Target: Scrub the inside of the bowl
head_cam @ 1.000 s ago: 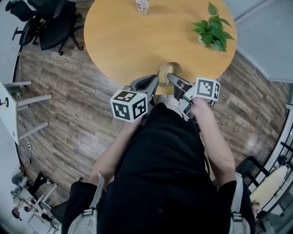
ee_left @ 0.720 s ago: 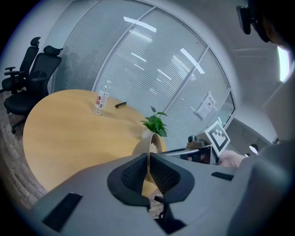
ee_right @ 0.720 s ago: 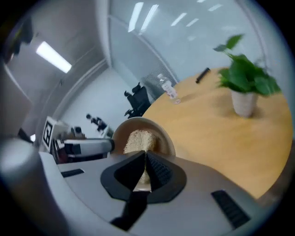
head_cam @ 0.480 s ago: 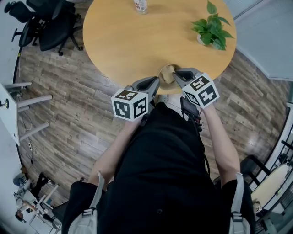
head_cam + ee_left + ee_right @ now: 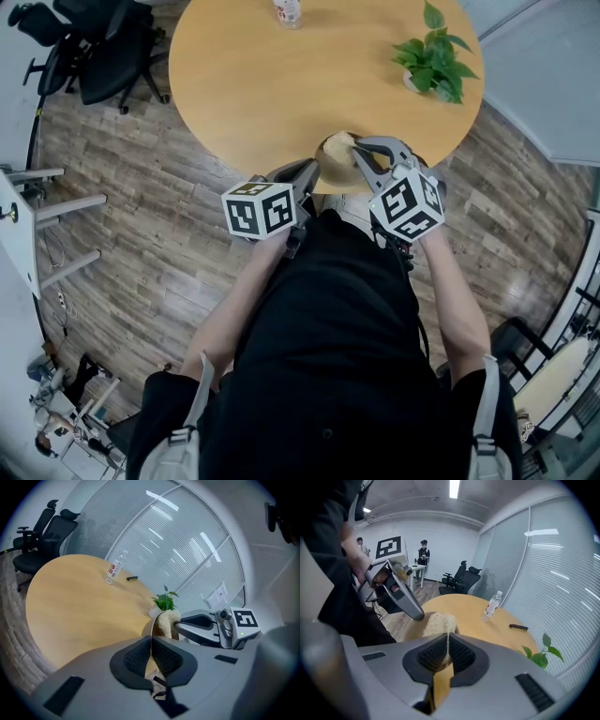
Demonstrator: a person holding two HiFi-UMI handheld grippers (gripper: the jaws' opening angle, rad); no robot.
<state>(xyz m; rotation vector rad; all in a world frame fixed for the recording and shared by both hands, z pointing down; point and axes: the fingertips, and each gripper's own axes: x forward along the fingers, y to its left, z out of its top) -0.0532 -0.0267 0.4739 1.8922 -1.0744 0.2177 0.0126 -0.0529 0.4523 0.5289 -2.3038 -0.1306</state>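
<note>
Left tool (image 5: 151, 641) pinching the rim of the bowl (image 5: 330, 172), right tool (image 5: 446, 640) squeezing the tan sponge (image 5: 438, 622) inside: looks mid-scrub, next rub round the wall.

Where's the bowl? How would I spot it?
Find the round wooden table. At its near edge, the left gripper pinches the rim of the tan bowl. It alone has a fuzzy beige cloth in it, held by the right gripper; the bottle and plant stand farther off.

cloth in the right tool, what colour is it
The cloth is pale beige, clearest in the right gripper view.
</note>
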